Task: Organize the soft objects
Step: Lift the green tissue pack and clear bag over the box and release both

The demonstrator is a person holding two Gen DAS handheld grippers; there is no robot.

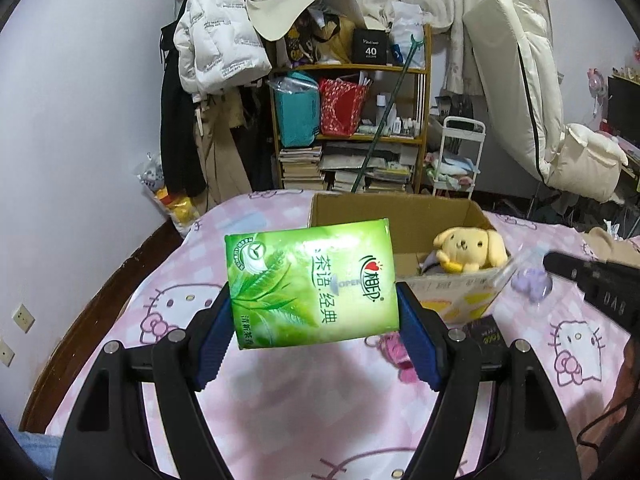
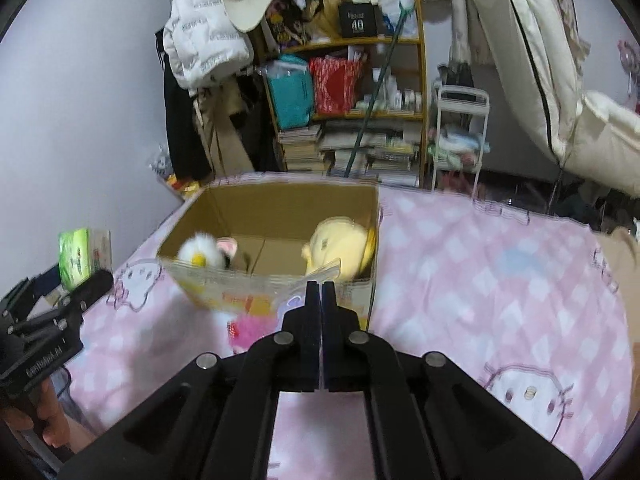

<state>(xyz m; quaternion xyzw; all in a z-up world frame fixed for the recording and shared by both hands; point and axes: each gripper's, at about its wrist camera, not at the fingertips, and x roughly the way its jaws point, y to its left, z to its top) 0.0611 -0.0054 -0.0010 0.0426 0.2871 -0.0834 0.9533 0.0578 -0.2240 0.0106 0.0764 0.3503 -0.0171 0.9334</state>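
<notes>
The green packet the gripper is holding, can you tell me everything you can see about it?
The green packet is a soft plastic tissue pack, glossy, printed with leaves, white Chinese writing, a red heart logo and "OPEN". It hangs in the air, slightly tilted, pinched on both sides by the left gripper and its blue pads. It floats above the pink bedspread, in front of the cardboard box. Only the pads touch it.

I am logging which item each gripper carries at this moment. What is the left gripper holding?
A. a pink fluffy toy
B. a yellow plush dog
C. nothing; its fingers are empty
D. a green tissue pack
D: in the left wrist view the left gripper has its blue pads pressed on both sides of the green tissue pack, lifted above the bed, while the yellow plush dog sits in the cardboard box.
</notes>
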